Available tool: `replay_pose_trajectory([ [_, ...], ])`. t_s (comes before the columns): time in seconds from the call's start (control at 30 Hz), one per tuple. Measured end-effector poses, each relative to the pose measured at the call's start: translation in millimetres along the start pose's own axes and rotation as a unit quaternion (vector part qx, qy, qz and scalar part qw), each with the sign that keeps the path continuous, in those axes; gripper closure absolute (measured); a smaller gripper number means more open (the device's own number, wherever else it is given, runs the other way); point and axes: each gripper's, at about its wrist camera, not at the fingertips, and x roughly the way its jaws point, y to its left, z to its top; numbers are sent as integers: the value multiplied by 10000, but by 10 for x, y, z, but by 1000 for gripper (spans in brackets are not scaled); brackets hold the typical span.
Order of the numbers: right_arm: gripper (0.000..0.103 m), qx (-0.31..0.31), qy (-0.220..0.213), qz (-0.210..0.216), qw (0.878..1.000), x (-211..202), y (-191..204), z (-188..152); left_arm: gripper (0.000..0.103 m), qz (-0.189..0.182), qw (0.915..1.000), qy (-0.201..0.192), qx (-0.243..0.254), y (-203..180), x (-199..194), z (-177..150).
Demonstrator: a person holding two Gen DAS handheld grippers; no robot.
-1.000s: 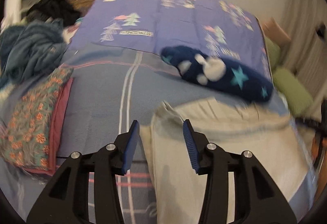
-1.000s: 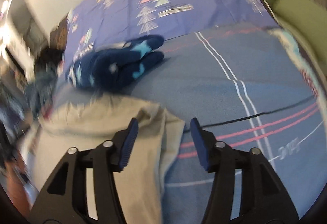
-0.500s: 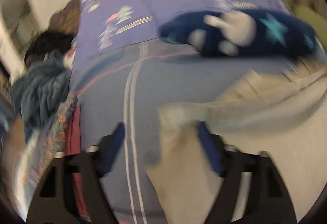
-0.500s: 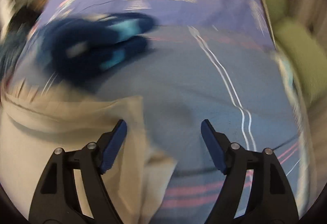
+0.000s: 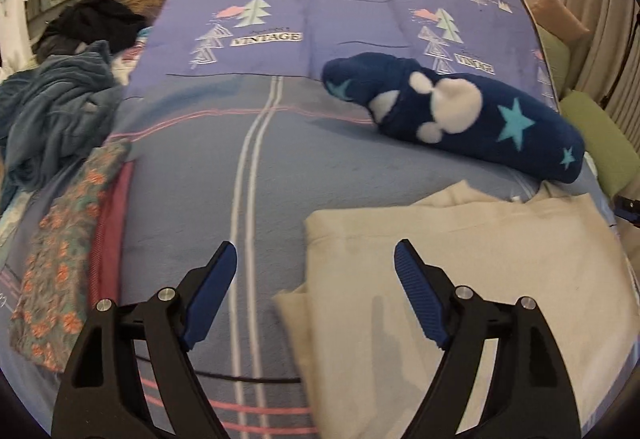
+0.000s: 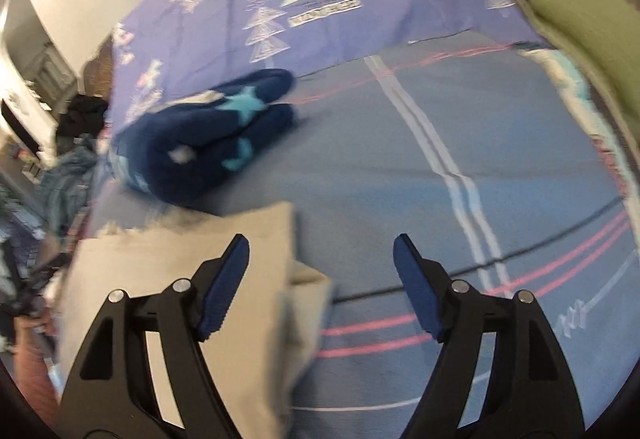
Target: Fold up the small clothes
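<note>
Left tongs (image 5: 315,263) and right tongs (image 6: 321,255) gaping wide, just opened, gripping nothing. Folded cream garment (image 5: 472,259) flat on bed (image 5: 192,175). Edges under both gaps, untouched.

Both tongs, left (image 5: 315,257) and right (image 6: 321,249), have sprung apart, releasing the cream garment (image 5: 460,279).

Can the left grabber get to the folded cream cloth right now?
Probably yes. The left gripper is open, and the folded cream cloth's near edge lies on the blue bedcover just ahead, with nothing in the way.
</note>
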Motion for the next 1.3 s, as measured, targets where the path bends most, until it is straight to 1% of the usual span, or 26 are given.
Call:
replay_pose_trajectory([
  [0.07,27,35,93,91,9999,93,22,58,24,-149,9997,109,-143,-30,101,50],
  [0.1,27,15,156,106,9998,158,42,77,29,-223,9994,157,-223,-26,149,75],
  [0.17,32,-48,270,135,9995,281,88,85,41,-309,9987,260,-308,-11,264,123],
  [0.2,35,-70,339,182,9992,342,105,88,55,-313,9985,311,-313,-6,337,160],
  [0.23,42,-76,444,261,9986,420,121,88,69,-321,9984,357,-312,-14,381,172],
  [0.27,59,-69,536,326,9980,481,133,84,75,-339,9981,409,-316,-23,437,183],
  [0.3,75,-70,652,397,9971,548,155,78,96,-345,9982,380,-309,-32,450,186],
  [0.33,92,-77,645,381,9972,556,165,76,101,-329,9984,329,-306,-48,449,197],
  [0.37,98,-95,550,338,9979,532,177,71,101,-354,9984,290,-323,-42,431,206],
  [0.43,98,-188,217,328,9990,385,206,68,101,-327,9990,65,-286,-58,336,215],
  [0.53,99,-58,-124,656,9978,129,172,82,101,-439,9984,-233,-266,-53,151,243],
  [0.6,99,-29,-257,722,9971,20,171,116,101,-464,9980,-358,-245,-60,66,283],
  [0.67,99,-22,-380,660,9971,-22,188,174,101,-359,9980,-481,-187,-96,38,355],
  [0.7,99,-6,-377,588,9976,12,193,203,101,-313,9981,-494,-175,-106,58,381],
  [0.77,97,-26,-146,316,9994,208,198,230,101,-46,9991,-419,-10,-172,208,434],
  [0.8,96,-96,77,-24,9999,348,200,210,101,73,9994,-335,87,-184,284,445],
  [0.83,89,-119,152,-235,9995,406,199,181,101,230,9995,-126,174,-213,423,427],
  [0.87,88,-133,169,-399,9990,423,190,140,100,311,9994,-5,179,-216,492,394],
  [0.9,87,-116,78,-393,9991,353,158,57,97,375,9991,68,199,-217,529,350],
  [0.93,82,-74,2,-321,9995,278,127,-4,94,417,9989,51,199,-203,511,312],
  [0.97,74,-10,-86,-253,9996,166,77,-91,90,483,9987,-32,141,-175,424,246],
  [1.03,67,82,-226,-129,9996,-134,-34,-316,62,462,9985,-256,-121,-65,142,107],
  [1.07,67,82,-255,-102,9996,-301,-86,-453,59,432,9981,-380,-227,-8,-10,36],
  [1.13,66,91,-294,-137,9994,-581,-170,-714,58,409,9969,-556,-386,104,-396,-158],
  [1.23,57,398,-349,-16,9986,-971,-316,-1130,54,237,9961,-566,-634,225,-818,-489],
  [1.3,53,667,-336,197,9970,-1168,-391,-1389,50,4,9951,-449,-886,292,-1071,-809],
])
